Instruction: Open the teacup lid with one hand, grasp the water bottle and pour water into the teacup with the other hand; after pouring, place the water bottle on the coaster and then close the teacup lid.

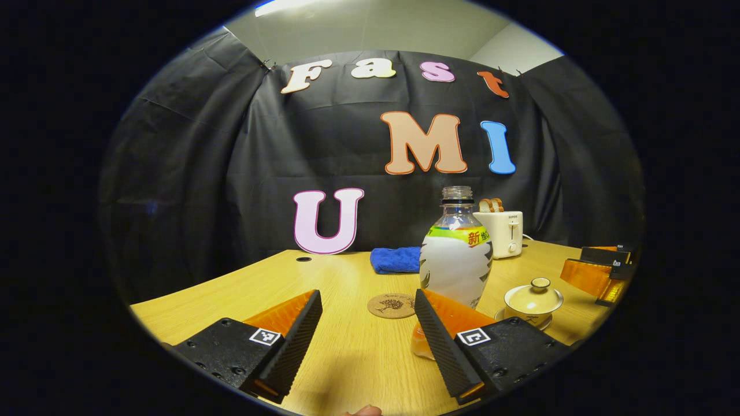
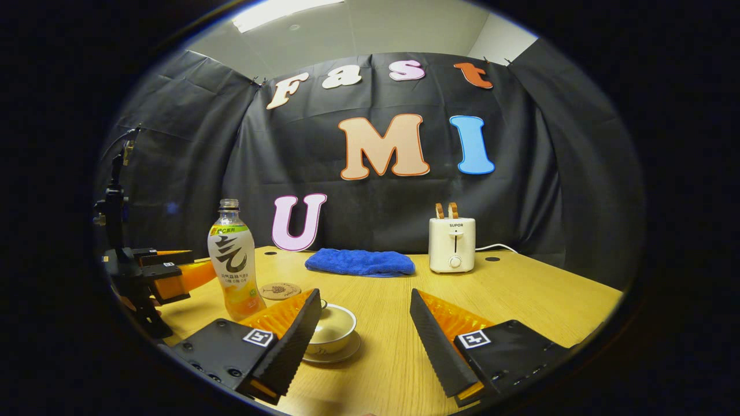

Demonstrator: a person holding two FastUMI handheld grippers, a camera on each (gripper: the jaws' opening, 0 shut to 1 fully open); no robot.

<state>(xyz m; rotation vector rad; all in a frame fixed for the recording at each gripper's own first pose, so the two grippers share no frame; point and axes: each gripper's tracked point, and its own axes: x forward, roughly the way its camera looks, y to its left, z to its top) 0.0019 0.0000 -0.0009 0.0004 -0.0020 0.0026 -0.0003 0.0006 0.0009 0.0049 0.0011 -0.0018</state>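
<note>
A clear plastic water bottle (image 1: pixel 457 254) with no cap stands upright on the wooden table (image 1: pixel 347 358). It is just beyond my left gripper (image 1: pixel 367 297), which is open, and its base is hidden behind that gripper's right finger. A round cork coaster (image 1: pixel 392 305) lies bare to the bottle's left. The pale teacup (image 1: pixel 533 300) sits on its saucer with the lid on, to the bottle's right. In the right gripper view the teacup (image 2: pixel 332 329) is close ahead, partly behind the left finger of my open right gripper (image 2: pixel 365 297). The bottle (image 2: pixel 234 266) and coaster (image 2: pixel 280 290) stand farther left.
A blue towel (image 2: pixel 359 263) lies at the back of the table and a white toaster (image 2: pixel 452 245) with bread in it stands to its right. The left gripper (image 2: pixel 156 271) shows at the far left, and the right gripper (image 1: pixel 601 271) at the far right.
</note>
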